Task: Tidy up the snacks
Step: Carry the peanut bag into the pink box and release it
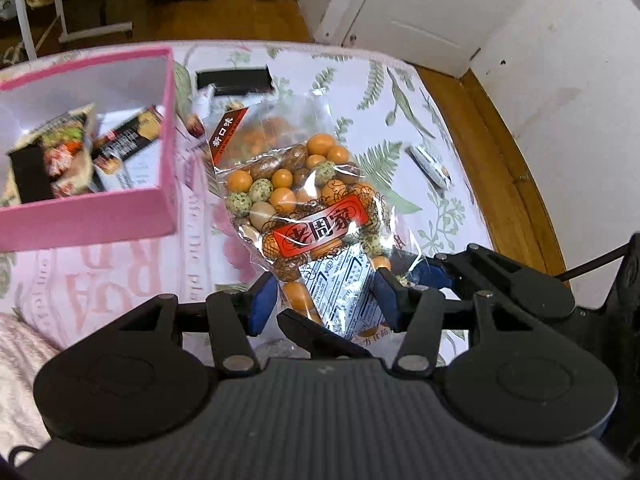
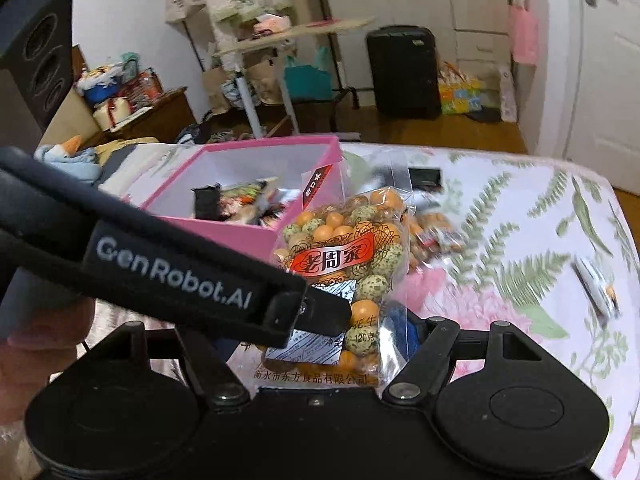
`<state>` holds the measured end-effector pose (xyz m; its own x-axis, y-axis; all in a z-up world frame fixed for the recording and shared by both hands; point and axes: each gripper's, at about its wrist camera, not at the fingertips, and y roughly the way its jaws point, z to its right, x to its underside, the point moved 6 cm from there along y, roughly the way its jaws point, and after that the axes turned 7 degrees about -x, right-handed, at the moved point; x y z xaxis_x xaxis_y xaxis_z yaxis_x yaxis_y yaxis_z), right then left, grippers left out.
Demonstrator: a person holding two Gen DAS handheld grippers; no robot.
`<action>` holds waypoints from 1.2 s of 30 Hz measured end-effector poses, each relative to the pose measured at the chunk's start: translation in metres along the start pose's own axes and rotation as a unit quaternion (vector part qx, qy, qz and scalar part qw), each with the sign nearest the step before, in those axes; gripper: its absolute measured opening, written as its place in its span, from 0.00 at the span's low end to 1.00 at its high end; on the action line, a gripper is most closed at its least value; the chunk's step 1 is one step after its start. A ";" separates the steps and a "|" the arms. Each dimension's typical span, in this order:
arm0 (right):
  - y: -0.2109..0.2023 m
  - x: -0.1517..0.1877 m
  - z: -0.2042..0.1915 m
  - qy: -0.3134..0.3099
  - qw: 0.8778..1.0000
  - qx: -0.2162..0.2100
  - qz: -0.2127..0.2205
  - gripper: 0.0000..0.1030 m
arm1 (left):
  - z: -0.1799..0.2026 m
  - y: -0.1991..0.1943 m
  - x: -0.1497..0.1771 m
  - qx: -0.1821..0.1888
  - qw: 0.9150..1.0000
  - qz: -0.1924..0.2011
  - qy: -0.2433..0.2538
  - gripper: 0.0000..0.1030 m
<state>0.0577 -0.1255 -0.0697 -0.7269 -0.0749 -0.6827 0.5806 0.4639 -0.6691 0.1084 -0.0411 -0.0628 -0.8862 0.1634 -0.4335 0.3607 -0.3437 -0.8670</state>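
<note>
Peanut bag (image 1: 308, 200) gripped by left claw (image 1: 324, 300), near pink box (image 1: 92, 220).

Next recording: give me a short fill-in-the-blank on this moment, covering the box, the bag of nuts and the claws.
1. The box that already holds snacks is ___ in colour.
2. The clear bag of nuts is gripped by ___ claws, the left claw and the right claw.
3. In the left wrist view, the box stands to the ___ of the bag.
4. The small packet lies on the leaf-printed cloth, ___ the box.

Missing words: pink; both; left; outside.
</note>
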 end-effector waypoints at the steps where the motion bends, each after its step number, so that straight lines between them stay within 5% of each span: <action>1: 0.000 -0.004 -0.004 -0.003 1.000 -0.004 0.001 0.75 | -0.004 -0.005 -0.002 -0.003 1.000 0.008 -0.002 0.50; 11: 0.049 -0.063 -0.045 -0.074 0.996 -0.044 0.006 0.75 | -0.081 -0.031 -0.033 -0.026 0.994 0.076 -0.070 0.50; 23: 0.169 -0.104 -0.041 -0.043 0.994 -0.092 -0.043 0.75 | -0.181 0.033 -0.088 -0.077 0.988 0.065 -0.118 0.50; 30: 0.213 -0.103 -0.039 -0.112 0.990 -0.069 -0.055 0.77 | -0.210 0.073 -0.095 -0.073 0.983 0.050 -0.159 0.53; 33: 0.207 -0.096 -0.040 -0.182 0.983 -0.005 -0.034 0.86 | -0.206 0.071 -0.088 -0.123 0.981 0.059 -0.138 0.53; 36: 0.188 -0.091 -0.038 -0.168 0.985 -0.025 -0.014 0.85 | -0.200 0.066 -0.080 -0.110 0.983 0.057 -0.136 0.53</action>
<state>0.2191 0.0021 -0.1217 -0.5755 -0.3724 -0.7281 0.5367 0.4998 -0.6798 0.2616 0.1078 -0.1346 -0.8706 -0.1274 -0.4753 0.4898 -0.1331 -0.8616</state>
